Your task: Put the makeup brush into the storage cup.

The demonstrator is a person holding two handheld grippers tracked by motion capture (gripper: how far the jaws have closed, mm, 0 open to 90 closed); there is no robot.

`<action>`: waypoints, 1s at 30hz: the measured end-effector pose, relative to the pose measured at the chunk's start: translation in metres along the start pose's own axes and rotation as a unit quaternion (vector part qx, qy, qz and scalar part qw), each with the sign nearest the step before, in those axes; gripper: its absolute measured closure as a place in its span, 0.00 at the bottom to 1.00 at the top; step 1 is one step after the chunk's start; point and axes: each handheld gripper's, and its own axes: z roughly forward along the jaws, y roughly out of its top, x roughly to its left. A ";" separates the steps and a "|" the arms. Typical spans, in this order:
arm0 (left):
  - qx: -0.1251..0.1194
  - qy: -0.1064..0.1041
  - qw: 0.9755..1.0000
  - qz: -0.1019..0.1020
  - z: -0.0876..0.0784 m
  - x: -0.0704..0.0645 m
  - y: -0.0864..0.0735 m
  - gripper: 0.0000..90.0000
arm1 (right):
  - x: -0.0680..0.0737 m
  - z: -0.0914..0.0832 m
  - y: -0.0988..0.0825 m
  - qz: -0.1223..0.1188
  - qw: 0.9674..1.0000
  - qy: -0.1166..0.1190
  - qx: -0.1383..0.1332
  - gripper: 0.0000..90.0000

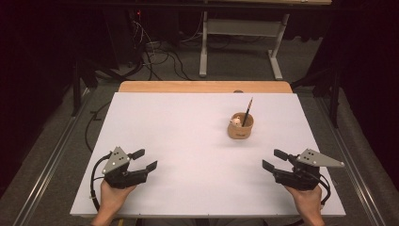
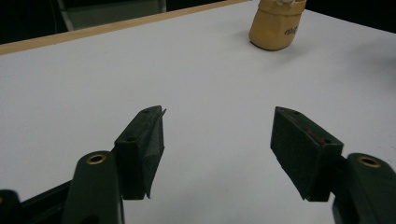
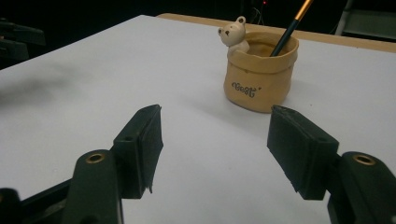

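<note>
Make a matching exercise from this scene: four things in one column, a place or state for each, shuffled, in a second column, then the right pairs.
Things
1. pencil
2. bear figure
3. left gripper
4. tan pot

Places or states
A. peeks over the pot's rim
B. stands on the white table, toward its far right
C. leans inside the pot, sticking out above it
D. jaws open with nothing between them, near the table's front left

Pairs: 1-C, 2-A, 3-D, 4-B

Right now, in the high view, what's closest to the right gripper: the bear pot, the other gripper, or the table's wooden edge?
1. Bear pot, just ahead of the right gripper.
2. Left gripper, across the white sheet.
3. Wooden edge, along the far side.
</note>
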 end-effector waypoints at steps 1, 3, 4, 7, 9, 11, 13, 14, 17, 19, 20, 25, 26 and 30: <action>-0.001 0.000 1.000 -0.001 0.000 0.000 0.000 0.39 | 0.000 0.000 -0.002 0.001 1.000 -0.001 0.000 0.42; -0.001 0.000 1.000 -0.001 0.000 0.000 0.000 0.39 | -0.001 0.001 -0.004 0.004 1.000 -0.002 0.001 0.42; -0.001 0.000 1.000 -0.001 0.000 0.000 0.000 0.39 | -0.001 0.002 -0.005 0.003 1.000 -0.001 0.002 0.41; -0.001 0.000 1.000 -0.001 0.000 0.000 0.000 0.39 | -0.002 0.004 -0.008 0.004 1.000 -0.003 0.005 0.41; -0.002 0.000 1.000 -0.002 0.000 0.000 0.000 0.39 | -0.002 0.005 -0.010 0.006 1.000 -0.002 0.006 0.41; -0.002 0.001 1.000 -0.002 0.000 0.000 0.000 0.39 | -0.003 0.006 -0.011 0.007 1.000 -0.004 0.006 0.41; -0.002 0.001 1.000 -0.002 0.000 0.000 0.000 0.39 | -0.003 0.007 -0.013 0.010 1.000 -0.005 0.007 0.41; -0.002 0.001 1.000 -0.002 0.000 0.000 0.000 0.39 | -0.004 0.007 -0.014 0.009 1.000 -0.005 0.007 0.41; -0.002 0.001 1.000 -0.002 0.000 0.000 0.000 0.39 | -0.005 0.008 -0.016 0.012 1.000 -0.009 0.005 0.41; -0.002 0.001 1.000 -0.002 0.000 0.000 0.000 0.39 | -0.006 0.008 -0.017 0.014 1.000 -0.011 0.003 0.41; -0.002 0.001 1.000 -0.002 0.000 0.000 0.000 0.39 | -0.006 0.008 -0.017 0.014 1.000 -0.011 0.003 0.41; -0.002 0.001 1.000 -0.002 0.000 0.000 0.000 0.39 | -0.009 0.008 -0.020 0.015 1.000 -0.016 0.002 0.41; -0.003 0.001 1.000 -0.002 -0.001 0.000 0.000 0.39 | -0.009 0.008 -0.020 0.019 1.000 -0.017 0.002 0.41; -0.003 0.002 1.000 -0.002 -0.001 0.000 0.000 0.39 | -0.011 0.009 -0.022 0.019 1.000 -0.021 0.001 0.41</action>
